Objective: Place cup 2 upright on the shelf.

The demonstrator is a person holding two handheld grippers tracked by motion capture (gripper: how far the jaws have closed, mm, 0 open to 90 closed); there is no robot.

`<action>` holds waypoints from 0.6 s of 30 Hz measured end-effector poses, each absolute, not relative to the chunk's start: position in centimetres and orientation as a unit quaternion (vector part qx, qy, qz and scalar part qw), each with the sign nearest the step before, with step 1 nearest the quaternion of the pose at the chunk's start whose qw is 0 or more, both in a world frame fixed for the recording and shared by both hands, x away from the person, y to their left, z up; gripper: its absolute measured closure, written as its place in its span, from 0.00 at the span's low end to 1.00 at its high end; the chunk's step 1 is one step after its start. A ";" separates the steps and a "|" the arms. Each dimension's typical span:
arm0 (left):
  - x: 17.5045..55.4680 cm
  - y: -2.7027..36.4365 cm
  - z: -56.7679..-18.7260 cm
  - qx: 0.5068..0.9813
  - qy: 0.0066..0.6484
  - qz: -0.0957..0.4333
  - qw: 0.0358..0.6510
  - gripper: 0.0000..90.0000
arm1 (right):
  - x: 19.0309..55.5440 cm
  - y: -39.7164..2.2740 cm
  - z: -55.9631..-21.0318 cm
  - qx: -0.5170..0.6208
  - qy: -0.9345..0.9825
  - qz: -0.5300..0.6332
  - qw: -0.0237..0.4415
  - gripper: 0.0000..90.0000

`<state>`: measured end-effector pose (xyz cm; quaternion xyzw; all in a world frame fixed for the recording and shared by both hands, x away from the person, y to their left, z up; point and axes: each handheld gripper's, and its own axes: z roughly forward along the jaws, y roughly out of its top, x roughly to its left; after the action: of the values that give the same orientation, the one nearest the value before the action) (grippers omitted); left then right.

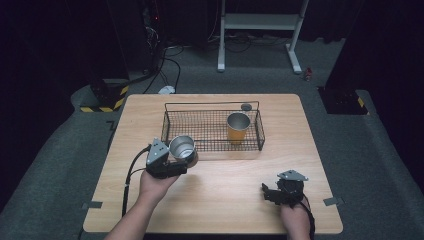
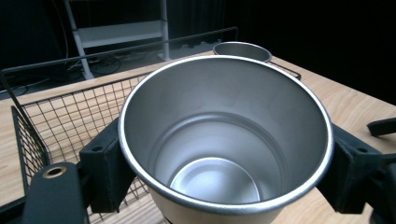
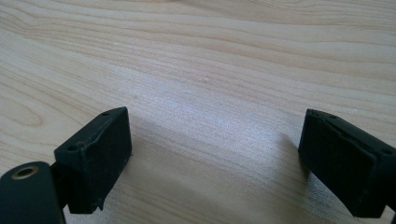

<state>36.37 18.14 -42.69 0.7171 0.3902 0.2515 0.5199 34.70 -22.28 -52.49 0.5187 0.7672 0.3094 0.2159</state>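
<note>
Wooden table (image 1: 240, 190), pale grain, the largest item; it bears a black wire basket (image 1: 212, 131) toward its far side, long and low with a rail handle above its back wall; inside the basket, at its right end, an upright cup (image 1: 238, 127) with orange outer wall and steel rim.

Steel cup (image 1: 182, 148), second of its kind, held by the left gripper (image 1: 175, 160) just outside the basket's near left corner, mouth tilted up toward the high camera; in the left gripper view the cup (image 2: 224, 140) sits between the two black jaws, one pad pressed against each side of its wall just under the rolled rim; interior brushed metal, bare, with a round bright bottom; a strip of pale outer wall shows below the rim.

Left gripper (image 2: 224, 177): jaws clamped on the steel cup, cable trailing back along the forearm.

Right gripper (image 1: 272, 192): low at the table's near right, apart from basket and cups; in its own view the right gripper (image 3: 210, 163) has its jaws spread wide over bare wood, nothing between the pads.
</note>
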 end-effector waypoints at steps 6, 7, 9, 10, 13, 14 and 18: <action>37.1 18.1 -42.2 0.715 0.389 0.262 0.518 0.21 | 34.7 -22.3 -52.5 0.518 0.767 0.309 0.216 0.10; 37.3 18.1 -42.2 0.716 0.390 0.265 0.515 0.21 | 34.7 -22.3 -52.5 0.519 0.767 0.309 0.215 0.10; 37.5 18.0 -42.0 0.717 0.391 0.267 0.512 0.21 | 34.7 -22.3 -52.5 0.519 0.767 0.310 0.215 0.10; 37.7 18.0 -41.8 0.717 0.391 0.268 0.511 0.21 | 34.7 -22.3 -52.5 0.517 0.768 0.310 0.216 0.10; 38.2 18.0 -41.6 0.719 0.394 0.256 0.512 0.21 | 34.7 -22.3 -52.5 0.519 0.767 0.309 0.215 0.10; 38.3 18.0 -41.5 0.720 0.395 0.253 0.511 0.21 | 34.7 -22.3 -52.5 0.519 0.767 0.309 0.216 0.10; 38.9 17.9 -41.2 0.719 0.395 0.259 0.509 0.21 | 34.7 -22.3 -52.5 0.517 0.768 0.310 0.216 0.10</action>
<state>38.89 17.90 -41.24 0.7193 0.3954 0.2590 0.5090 34.68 -22.29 -52.49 0.5174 0.7680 0.3098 0.2157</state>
